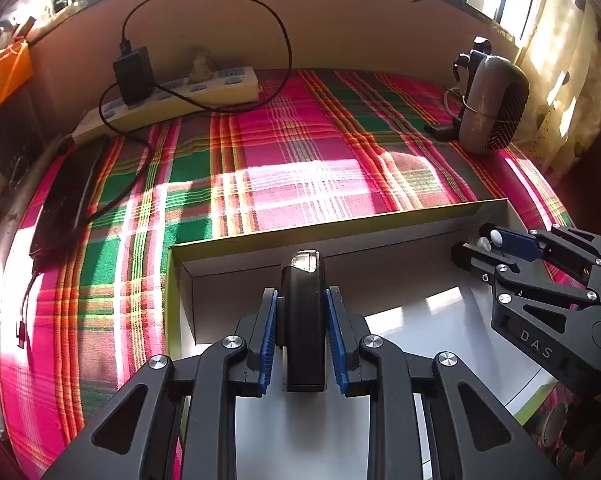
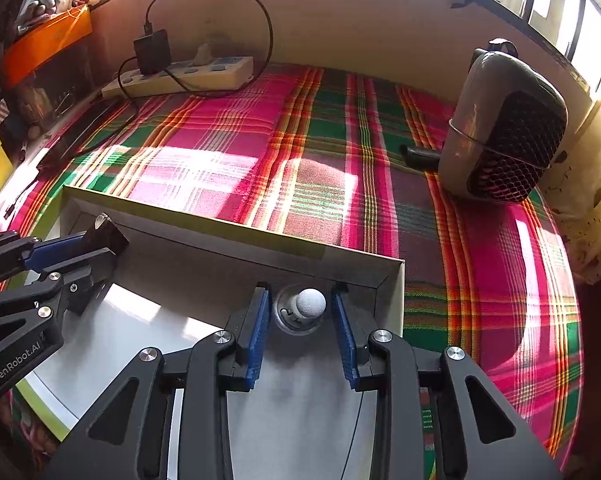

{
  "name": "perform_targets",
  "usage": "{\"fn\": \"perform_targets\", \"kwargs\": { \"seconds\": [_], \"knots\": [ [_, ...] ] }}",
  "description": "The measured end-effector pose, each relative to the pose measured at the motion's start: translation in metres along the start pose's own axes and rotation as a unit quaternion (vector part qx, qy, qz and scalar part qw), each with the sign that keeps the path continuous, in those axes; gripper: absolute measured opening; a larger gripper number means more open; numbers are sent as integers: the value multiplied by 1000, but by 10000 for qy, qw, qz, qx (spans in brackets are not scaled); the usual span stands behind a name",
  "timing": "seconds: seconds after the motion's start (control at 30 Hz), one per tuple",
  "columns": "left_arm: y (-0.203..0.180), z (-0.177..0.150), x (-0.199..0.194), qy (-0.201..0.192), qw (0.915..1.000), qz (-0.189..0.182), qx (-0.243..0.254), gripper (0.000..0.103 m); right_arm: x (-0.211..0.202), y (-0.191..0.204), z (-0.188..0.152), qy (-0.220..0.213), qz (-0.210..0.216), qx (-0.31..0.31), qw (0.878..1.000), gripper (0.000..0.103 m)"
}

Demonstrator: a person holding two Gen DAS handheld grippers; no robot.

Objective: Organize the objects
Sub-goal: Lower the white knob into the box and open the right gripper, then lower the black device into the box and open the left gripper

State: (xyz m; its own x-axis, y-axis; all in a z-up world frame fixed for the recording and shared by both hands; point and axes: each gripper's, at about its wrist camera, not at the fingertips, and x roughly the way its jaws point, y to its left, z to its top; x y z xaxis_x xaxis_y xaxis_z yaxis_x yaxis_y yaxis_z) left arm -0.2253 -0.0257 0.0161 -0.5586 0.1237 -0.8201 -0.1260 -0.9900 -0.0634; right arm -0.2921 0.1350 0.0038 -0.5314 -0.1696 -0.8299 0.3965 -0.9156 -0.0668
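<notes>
My left gripper (image 1: 302,320) is shut on a flat black device (image 1: 303,320) held on edge inside the white cardboard box (image 1: 340,240). In the right wrist view the left gripper (image 2: 100,240) shows at the box's left side with the black device (image 2: 108,234) between its fingers. My right gripper (image 2: 300,312) is open inside the box's far right corner, its fingers on either side of a small white round-topped object (image 2: 306,306) lying on the box floor. In the left wrist view the right gripper (image 1: 484,246) reaches in from the right, with the white object (image 1: 494,238) at its tips.
The box (image 2: 236,236) lies on a pink-green plaid cloth (image 1: 300,152). A grey mesh-fronted fan (image 2: 504,128) stands at the far right. A power strip (image 1: 172,96) with a black charger (image 1: 132,74) and cable runs along the back wall. A black flat device (image 1: 66,200) lies at left.
</notes>
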Motion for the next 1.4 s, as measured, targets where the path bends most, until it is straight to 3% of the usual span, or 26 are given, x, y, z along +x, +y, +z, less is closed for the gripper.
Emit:
{"fn": "perform_targets", "kwargs": {
  "seconds": [0.2,0.87,1.4],
  "knots": [
    [1,0,-5,-71,10000,-33,-23,27,-4,3,0,-46,47,27,10000,49],
    [0,-11,-40,-350,9994,-29,-64,30,-37,2,-10,-275,97,194,9994,49],
    [-9,-47,-84,-718,9972,205,76,30,-78,6,-43,-597,208,302,9975,49]
  ]
}}
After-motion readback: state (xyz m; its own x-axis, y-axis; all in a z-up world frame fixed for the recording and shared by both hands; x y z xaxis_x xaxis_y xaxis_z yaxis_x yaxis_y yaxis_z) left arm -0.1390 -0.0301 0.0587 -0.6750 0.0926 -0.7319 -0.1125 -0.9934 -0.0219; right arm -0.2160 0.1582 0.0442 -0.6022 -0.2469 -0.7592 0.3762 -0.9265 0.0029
